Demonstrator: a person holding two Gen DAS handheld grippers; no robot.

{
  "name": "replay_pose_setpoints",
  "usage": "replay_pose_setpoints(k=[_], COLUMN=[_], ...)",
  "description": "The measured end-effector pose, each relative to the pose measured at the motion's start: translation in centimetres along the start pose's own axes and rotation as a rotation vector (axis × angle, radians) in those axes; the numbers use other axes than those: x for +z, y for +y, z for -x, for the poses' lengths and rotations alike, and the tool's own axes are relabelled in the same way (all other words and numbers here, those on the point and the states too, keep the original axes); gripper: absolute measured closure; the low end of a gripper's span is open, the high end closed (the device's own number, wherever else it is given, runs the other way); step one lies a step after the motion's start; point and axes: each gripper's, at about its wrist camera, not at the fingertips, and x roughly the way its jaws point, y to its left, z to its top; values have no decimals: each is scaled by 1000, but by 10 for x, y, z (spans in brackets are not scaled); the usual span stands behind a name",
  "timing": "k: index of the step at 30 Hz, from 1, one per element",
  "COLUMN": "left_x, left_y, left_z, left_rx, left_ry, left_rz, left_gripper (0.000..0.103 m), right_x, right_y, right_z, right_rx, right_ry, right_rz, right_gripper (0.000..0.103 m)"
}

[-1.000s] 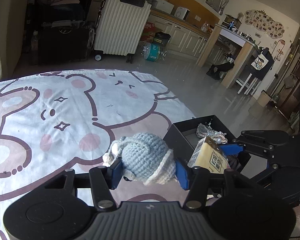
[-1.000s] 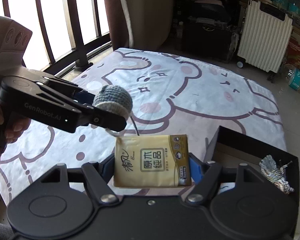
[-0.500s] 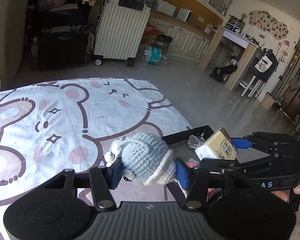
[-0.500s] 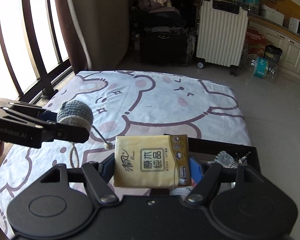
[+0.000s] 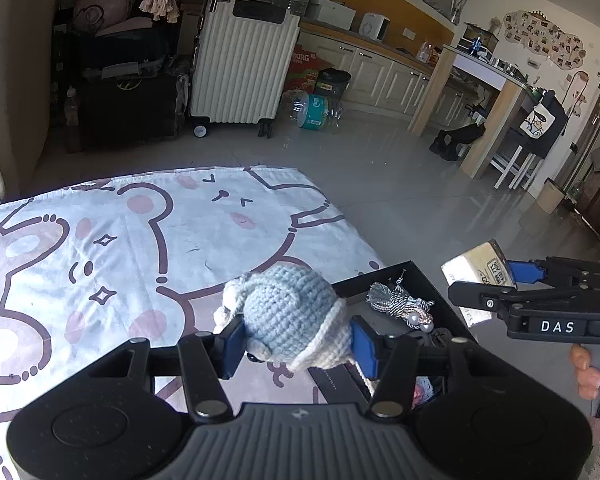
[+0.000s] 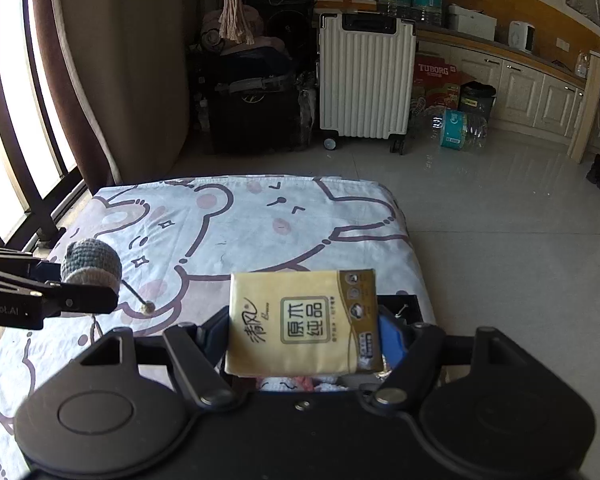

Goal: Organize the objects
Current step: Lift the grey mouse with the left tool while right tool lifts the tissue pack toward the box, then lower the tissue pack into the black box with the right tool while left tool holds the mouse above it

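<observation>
My left gripper (image 5: 298,340) is shut on a blue and white crocheted toy (image 5: 290,312), held above the cartoon bear sheet (image 5: 120,260). My right gripper (image 6: 304,340) is shut on a yellow tissue pack (image 6: 304,322), lifted over a black box (image 5: 404,276) at the sheet's right edge. In the left wrist view the right gripper (image 5: 496,280) carries the tissue pack (image 5: 476,258) to the right of the box. From the right wrist camera the crocheted toy (image 6: 92,266) hangs at far left, its cord dangling. A grey tassel (image 5: 396,302) lies in the box.
A white suitcase (image 6: 366,80) and black bags (image 6: 256,104) stand on the floor beyond the sheet. Window bars (image 6: 16,160) and a curtain (image 6: 80,80) run along the left. Water bottles (image 6: 458,128), cabinets and a counter (image 5: 488,92) fill the far right over grey tiled floor.
Both grippers have risen with their loads. The right one has swung outward past the box's right side and levelled out, showing more of the room beyond the sheet.
</observation>
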Motion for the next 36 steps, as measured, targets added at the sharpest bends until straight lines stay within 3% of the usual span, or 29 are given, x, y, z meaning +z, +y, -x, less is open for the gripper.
replay_pose_setpoints(k=[11,22,28,36], left_x=[20,15,2,-7], left_y=[-33,-53,-45,-44], left_z=[-28,-99,-126,-142], left_rx=[-57,-86,-76,-79], left_ry=[-27,76,122,154], left_rz=[-6,32,39,-23], left_gripper=[48,48,48,48], right_x=[7,-1,-12,-24], right_y=[-28,-56,-71,-89], right_z=[7,-15,-37,-80], right_rx=[-27,-34,74,262], right_ry=[-26,-23,17,92], right_rz=[-75,-186,-293,-508], right_gripper=[29,29,29,29])
